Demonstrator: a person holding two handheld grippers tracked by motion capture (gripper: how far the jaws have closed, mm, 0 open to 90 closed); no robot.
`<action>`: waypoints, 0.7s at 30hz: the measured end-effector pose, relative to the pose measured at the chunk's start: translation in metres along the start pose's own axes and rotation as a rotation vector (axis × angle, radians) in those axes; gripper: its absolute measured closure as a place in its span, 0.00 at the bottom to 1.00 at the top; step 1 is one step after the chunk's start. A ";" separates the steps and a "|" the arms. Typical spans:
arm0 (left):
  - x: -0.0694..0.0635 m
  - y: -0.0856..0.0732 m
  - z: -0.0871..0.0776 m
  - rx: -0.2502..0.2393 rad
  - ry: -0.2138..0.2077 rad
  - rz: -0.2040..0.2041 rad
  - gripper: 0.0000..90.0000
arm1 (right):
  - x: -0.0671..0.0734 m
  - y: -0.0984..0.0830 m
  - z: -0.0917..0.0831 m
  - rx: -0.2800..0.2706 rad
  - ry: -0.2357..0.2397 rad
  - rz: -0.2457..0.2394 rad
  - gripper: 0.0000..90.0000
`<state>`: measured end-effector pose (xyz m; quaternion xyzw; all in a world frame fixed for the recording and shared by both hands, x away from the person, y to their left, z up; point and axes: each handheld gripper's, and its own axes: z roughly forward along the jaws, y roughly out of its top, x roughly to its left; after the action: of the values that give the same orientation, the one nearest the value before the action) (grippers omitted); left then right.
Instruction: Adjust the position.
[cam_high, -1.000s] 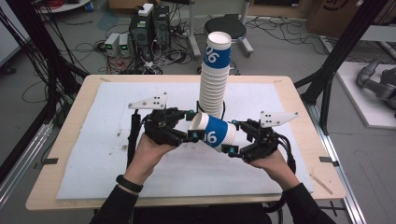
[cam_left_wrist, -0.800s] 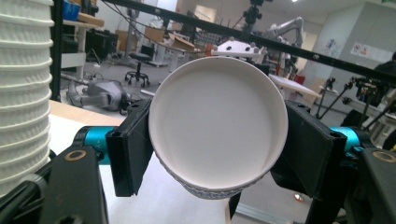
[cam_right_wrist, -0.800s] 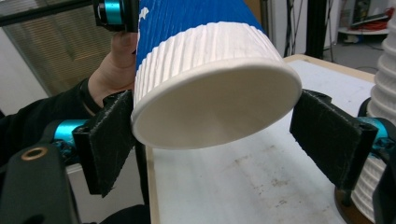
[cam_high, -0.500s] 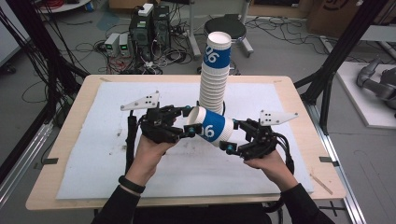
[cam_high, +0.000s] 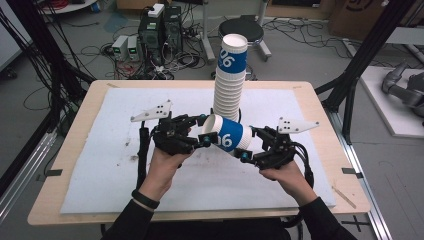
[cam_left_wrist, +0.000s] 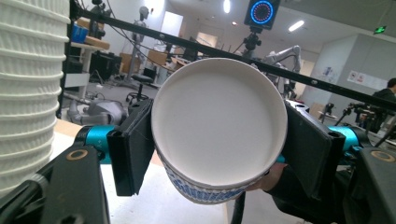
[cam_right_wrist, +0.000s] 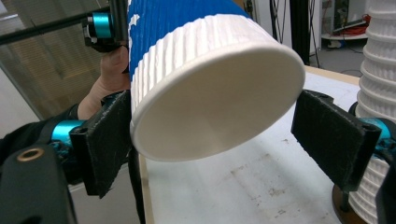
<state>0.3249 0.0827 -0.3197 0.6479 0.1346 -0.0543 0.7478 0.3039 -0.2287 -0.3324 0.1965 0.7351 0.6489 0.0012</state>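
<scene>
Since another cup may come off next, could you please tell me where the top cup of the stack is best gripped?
Grip the top cup on its blue band, tongs level, probably coming from the near side. It stands upright atop the stack with its whole wall bare, while the cups beneath show just their rims, leaving little to pinch.

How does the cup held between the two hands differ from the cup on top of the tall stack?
The single blue-banded white paper cup lies tilted on its side, held off the table between both tools; the top cup of the ribbed white paper cup stack stands upright, mouth up, nested on the others. Both are white with a blue printed band.
</scene>
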 end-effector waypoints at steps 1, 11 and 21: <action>0.000 0.000 0.001 -0.005 -0.002 0.000 0.34 | 0.000 0.000 0.001 -0.001 0.000 -0.002 0.15; 0.002 -0.004 0.002 -0.015 -0.022 -0.015 0.34 | -0.001 -0.001 0.003 0.028 0.031 0.007 0.18; -0.001 0.004 0.003 0.144 -0.001 0.016 0.32 | -0.002 0.004 -0.003 0.093 0.020 -0.059 0.20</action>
<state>0.3256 0.0807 -0.3149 0.7011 0.1249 -0.0585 0.6996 0.3059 -0.2320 -0.3280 0.1681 0.7699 0.6156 0.0038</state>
